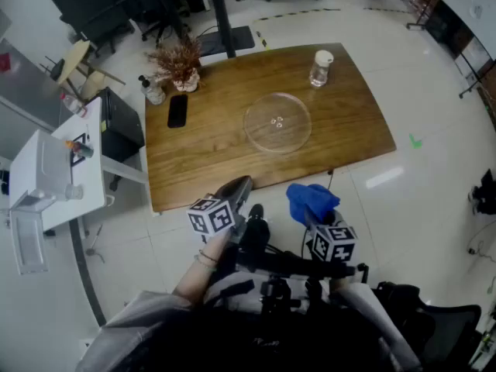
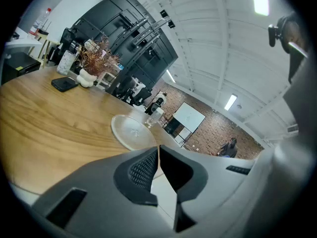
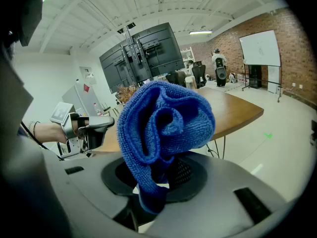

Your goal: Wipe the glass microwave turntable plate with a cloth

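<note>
The clear glass turntable plate (image 1: 277, 122) lies flat near the middle of the wooden table (image 1: 217, 149); the left gripper view shows the same plate (image 2: 132, 131) beyond the jaws. My right gripper (image 1: 309, 210) is shut on a bunched blue cloth (image 1: 311, 200), held over the floor short of the table's near edge. That blue cloth (image 3: 164, 125) fills the centre of the right gripper view. My left gripper (image 1: 237, 187) is shut and empty, its jaws meeting at the table's near edge, well short of the plate.
On the table stand a glass jar (image 1: 320, 67) at the far right, a black phone (image 1: 177, 110), a small bottle (image 1: 153, 91) and a vase of dried flowers (image 1: 180, 62) at the far left. A white cart (image 1: 54, 169) stands left of the table. Black office chairs ring the far side.
</note>
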`<state>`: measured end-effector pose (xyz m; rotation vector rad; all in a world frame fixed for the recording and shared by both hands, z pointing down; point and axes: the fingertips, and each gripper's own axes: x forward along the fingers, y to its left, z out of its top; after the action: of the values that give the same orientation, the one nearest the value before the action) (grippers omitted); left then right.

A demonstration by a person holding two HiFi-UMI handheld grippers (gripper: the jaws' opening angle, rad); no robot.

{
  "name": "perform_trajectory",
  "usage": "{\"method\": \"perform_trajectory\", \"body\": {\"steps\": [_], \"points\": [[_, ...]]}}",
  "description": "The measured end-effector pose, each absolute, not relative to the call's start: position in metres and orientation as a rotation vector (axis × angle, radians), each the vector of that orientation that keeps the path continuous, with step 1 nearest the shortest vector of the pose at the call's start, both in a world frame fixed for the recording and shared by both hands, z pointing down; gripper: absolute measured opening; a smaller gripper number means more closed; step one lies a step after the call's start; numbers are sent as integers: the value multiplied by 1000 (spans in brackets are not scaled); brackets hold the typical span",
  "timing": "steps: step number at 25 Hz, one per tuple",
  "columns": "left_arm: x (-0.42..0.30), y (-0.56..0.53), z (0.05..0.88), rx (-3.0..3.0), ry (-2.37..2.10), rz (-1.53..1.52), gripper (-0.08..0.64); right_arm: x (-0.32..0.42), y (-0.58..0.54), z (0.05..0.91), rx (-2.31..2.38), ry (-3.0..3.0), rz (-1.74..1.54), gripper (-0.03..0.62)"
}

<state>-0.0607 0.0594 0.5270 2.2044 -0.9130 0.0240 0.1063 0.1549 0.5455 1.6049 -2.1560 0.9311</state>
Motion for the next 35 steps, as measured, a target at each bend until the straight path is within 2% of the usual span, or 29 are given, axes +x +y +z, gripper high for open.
{"method": "perform_trajectory", "body": {"steps": [14,17,35], "points": [[-52,-82,580,2170,-798,245,0,105,41,548,1702,-2034,943,117],[-47,-102,594,2149,-764,294,41,108,28,545,1740,-1998,931,117],[-45,-137,629,1982,-823,400,35,100,-7,546,1603,-1952,936,117]]}}
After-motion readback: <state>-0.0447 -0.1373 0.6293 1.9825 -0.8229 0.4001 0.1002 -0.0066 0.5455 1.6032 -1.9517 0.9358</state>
